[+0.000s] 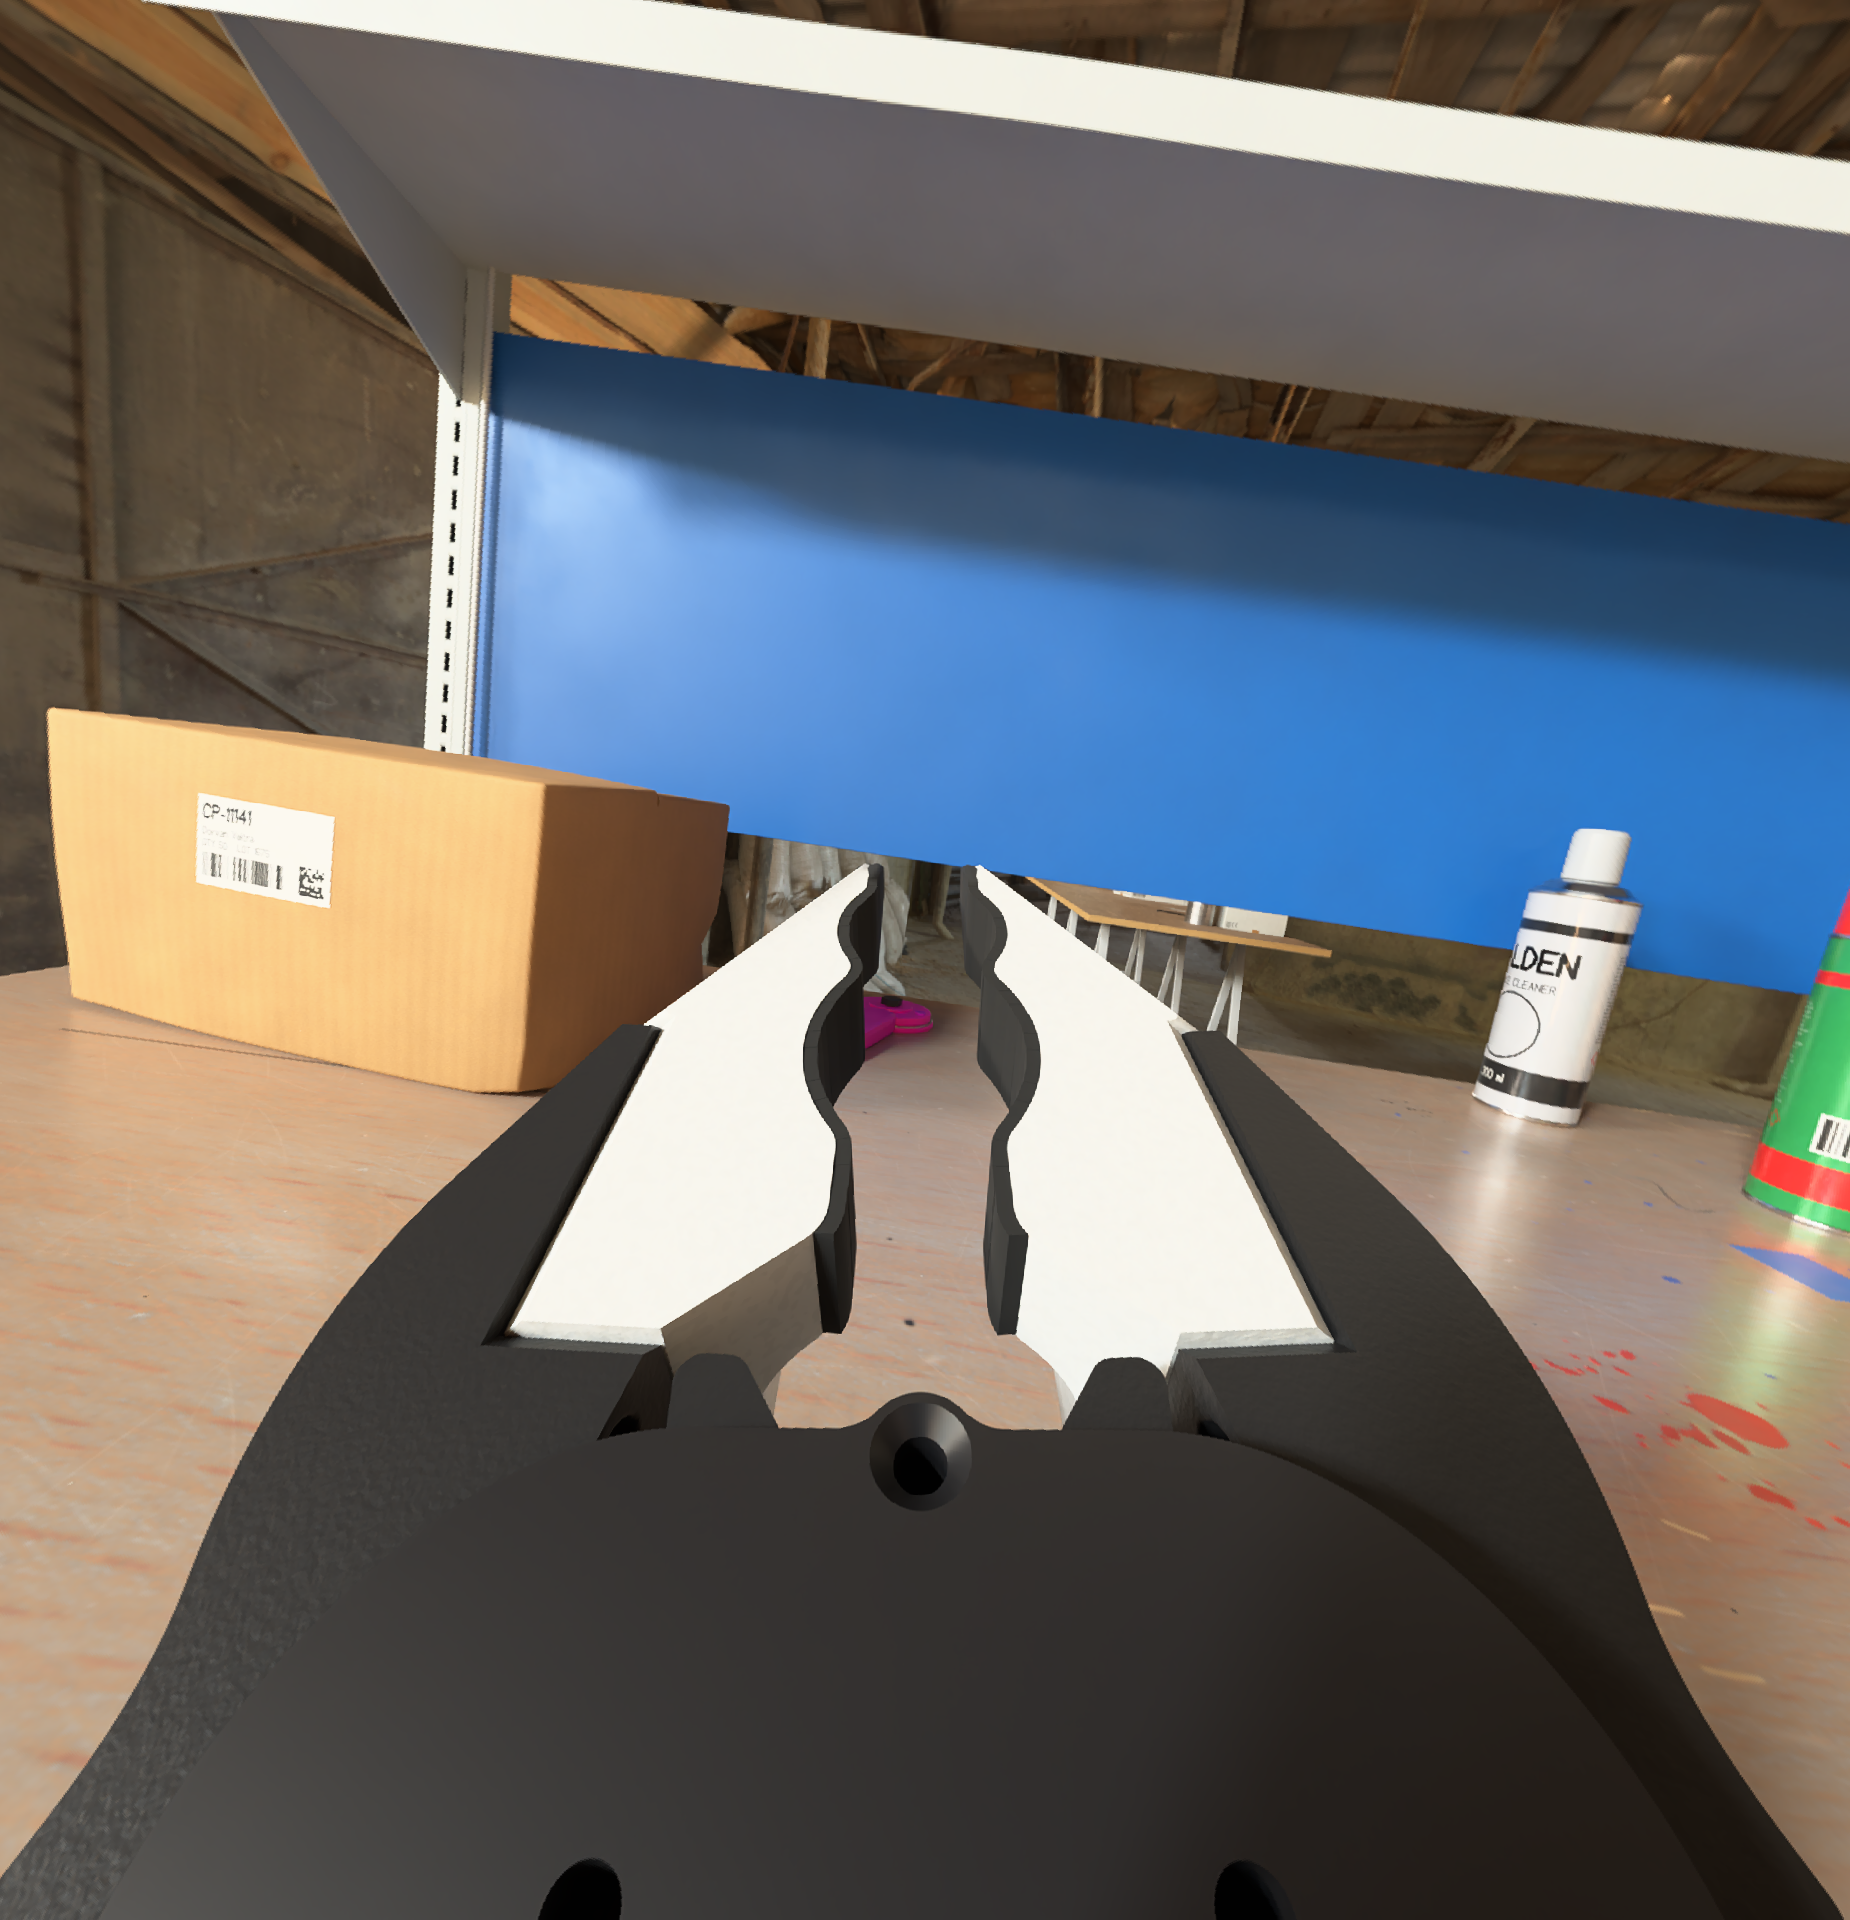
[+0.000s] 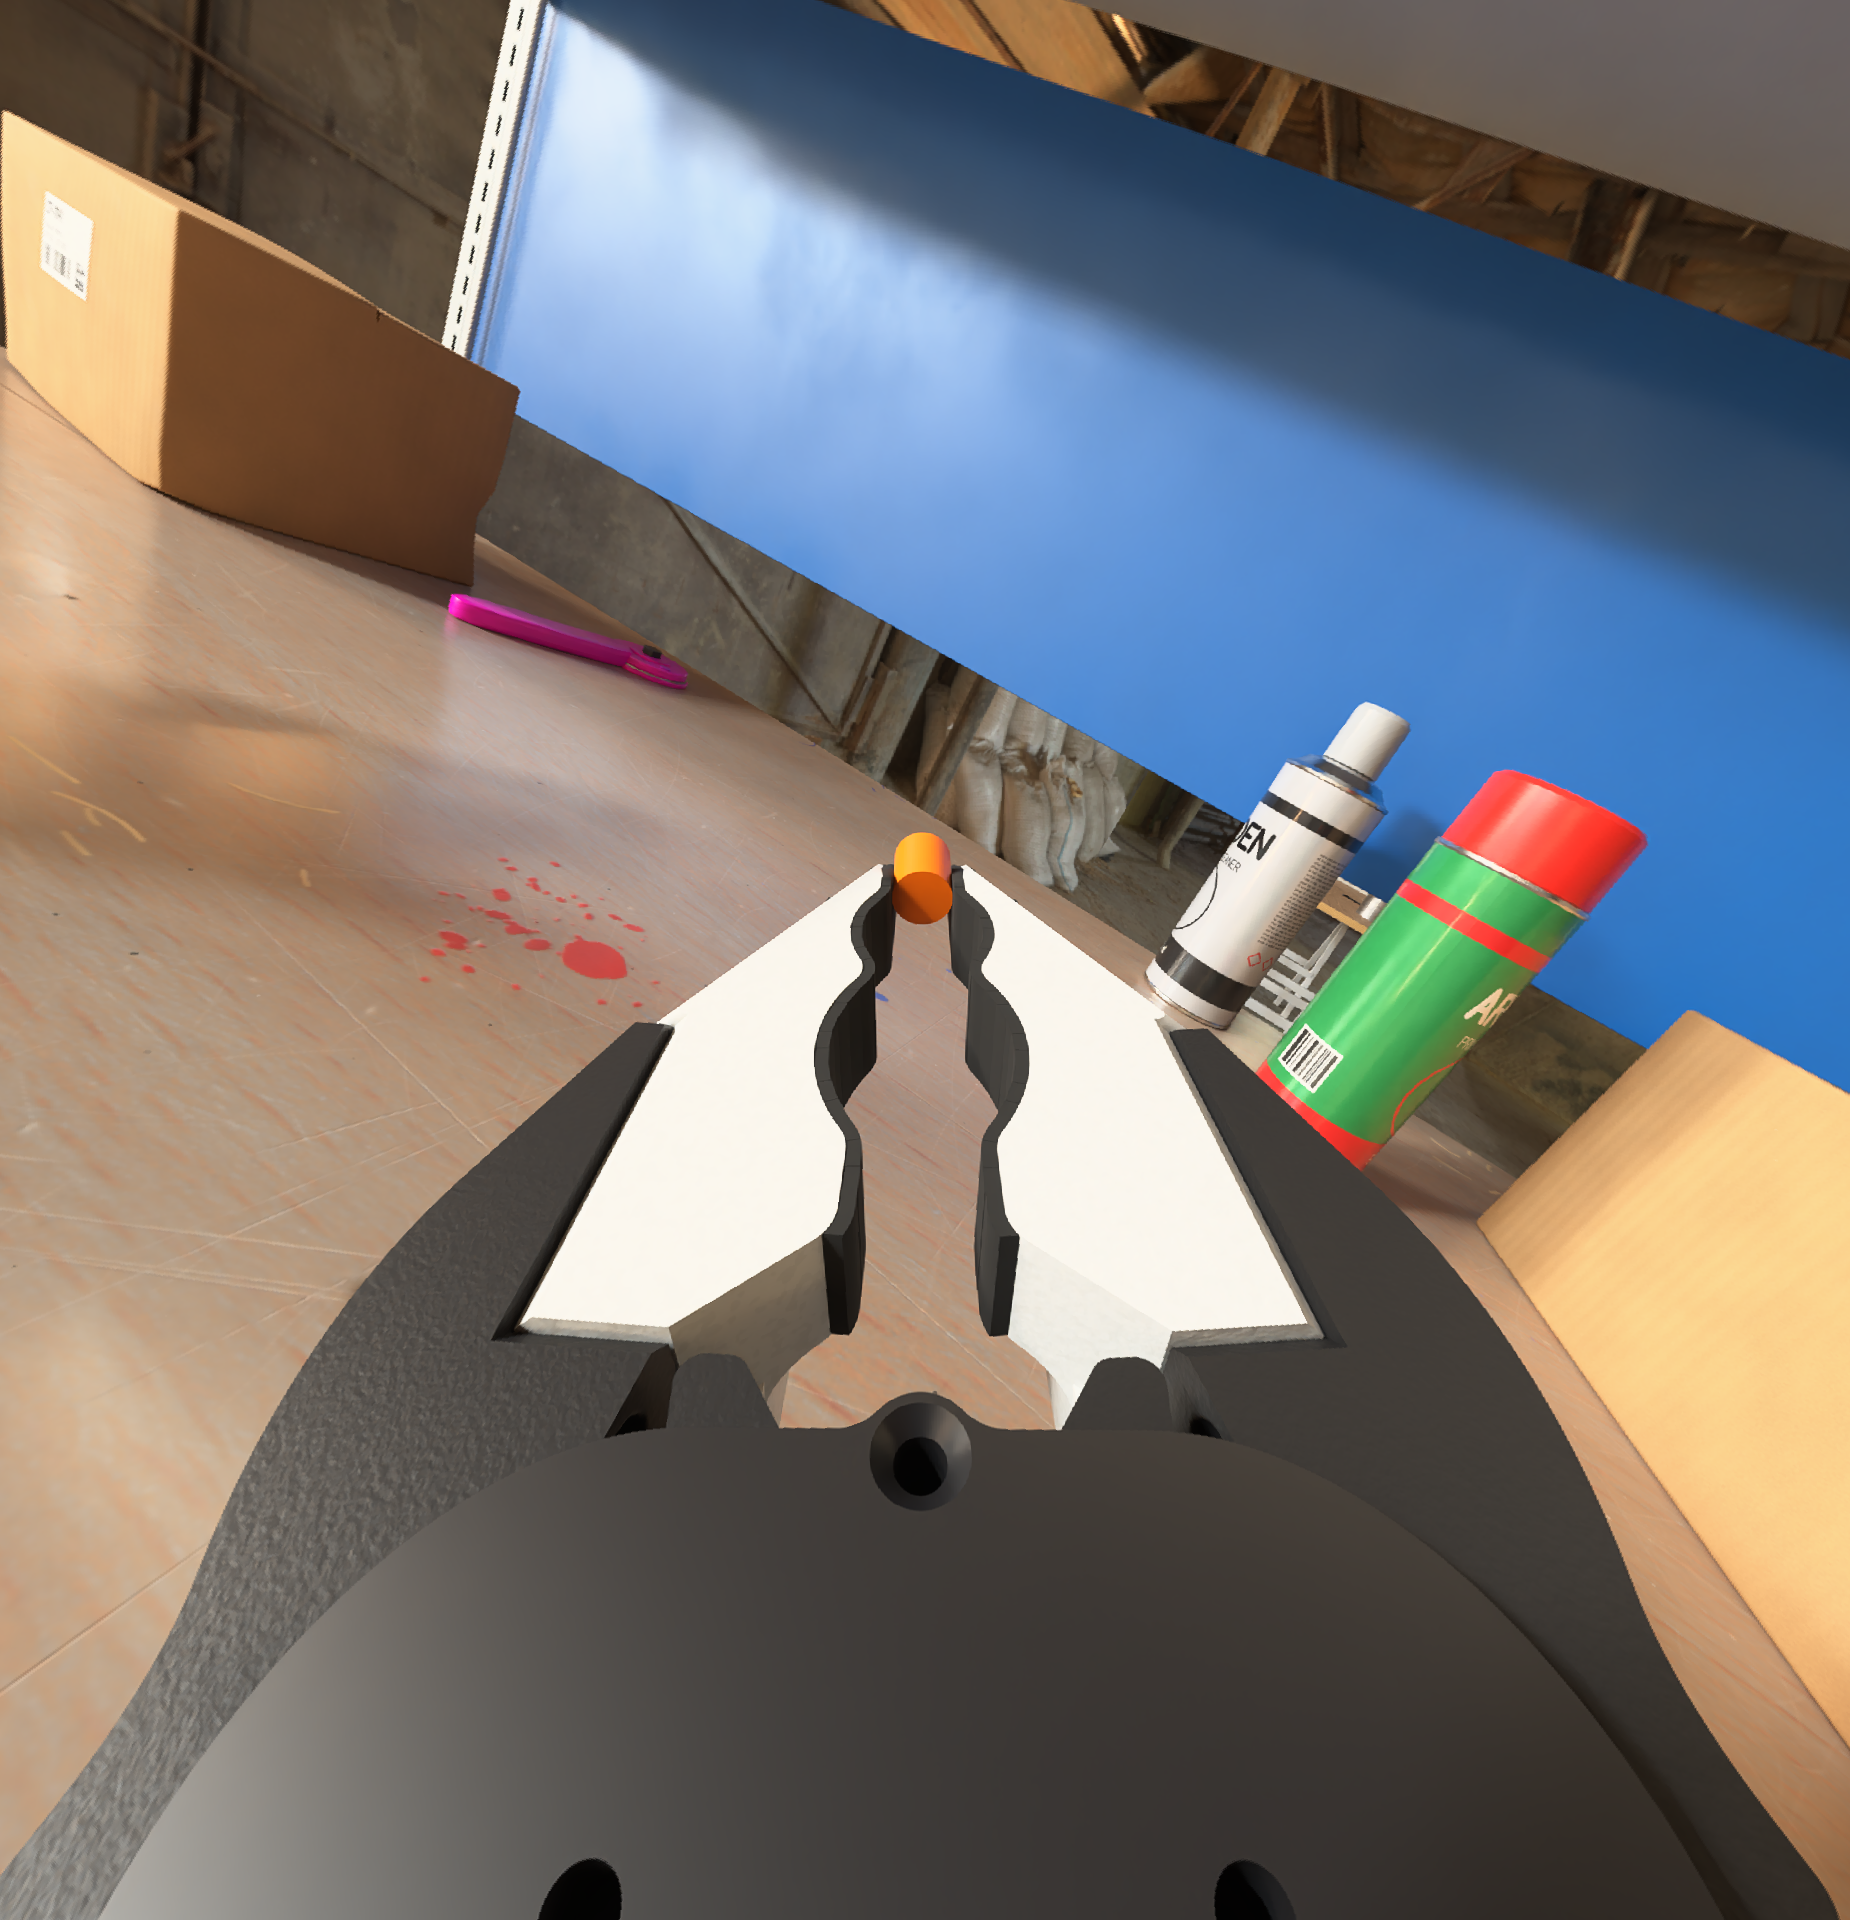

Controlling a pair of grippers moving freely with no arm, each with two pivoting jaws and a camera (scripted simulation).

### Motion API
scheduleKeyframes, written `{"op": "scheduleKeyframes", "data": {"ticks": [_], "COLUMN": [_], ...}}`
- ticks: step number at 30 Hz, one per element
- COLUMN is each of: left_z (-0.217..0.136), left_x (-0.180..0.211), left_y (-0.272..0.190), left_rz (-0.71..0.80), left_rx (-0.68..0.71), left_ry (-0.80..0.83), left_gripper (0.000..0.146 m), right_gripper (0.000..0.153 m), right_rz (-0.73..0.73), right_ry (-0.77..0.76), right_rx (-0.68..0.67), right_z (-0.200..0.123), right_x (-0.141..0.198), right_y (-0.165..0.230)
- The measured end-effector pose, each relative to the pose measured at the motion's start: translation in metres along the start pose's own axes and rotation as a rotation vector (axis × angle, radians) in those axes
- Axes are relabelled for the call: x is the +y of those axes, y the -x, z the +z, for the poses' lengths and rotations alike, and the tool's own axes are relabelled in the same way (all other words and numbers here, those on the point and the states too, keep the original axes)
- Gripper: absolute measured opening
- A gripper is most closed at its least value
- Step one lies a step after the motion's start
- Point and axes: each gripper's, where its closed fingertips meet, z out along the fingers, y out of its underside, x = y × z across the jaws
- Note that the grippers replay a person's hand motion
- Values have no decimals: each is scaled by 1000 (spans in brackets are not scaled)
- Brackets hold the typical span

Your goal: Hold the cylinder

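Observation:
A small orange cylinder (image 2: 921,878) sits between the tips of my right gripper (image 2: 921,906), which is shut on it. It is held over the wooden tabletop (image 2: 277,1039), and the right wrist view is tilted. My left gripper (image 1: 926,883) is open with a narrow gap and holds nothing. It points level across the tabletop (image 1: 225,1195) toward the blue back panel (image 1: 1108,644). The cylinder does not show in the left wrist view.
A cardboard box (image 1: 360,894) (image 2: 235,374) stands at the back left. A white spray can (image 1: 1560,987) (image 2: 1285,873) and a green can with a red cap (image 1: 1835,1070) (image 2: 1440,966) stand at the right. A pink tool (image 2: 568,639) lies near the box. A wooden block (image 2: 1710,1247) is at the right. A white shelf (image 1: 1004,208) hangs overhead.

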Motion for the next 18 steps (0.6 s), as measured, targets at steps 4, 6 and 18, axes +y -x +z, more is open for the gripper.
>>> {"op": "scheduleKeyframes", "data": {"ticks": [4, 6, 18], "left_z": [1, 1, 0], "left_x": [2, 2, 2], "left_y": [-3, -3, 7], "left_rz": [2, -9, -36], "left_rx": [16, 22, 32], "left_ry": [13, 11, 37], "left_gripper": [11, 10, 11], "right_gripper": [9, 9, 9], "right_rz": [13, 15, 14], "right_ry": [-4, 6, 10], "right_rx": [4, 19, 33], "right_z": [0, 0, -2], "right_x": [0, 1, 2], "right_y": [-2, -4, -6]}}
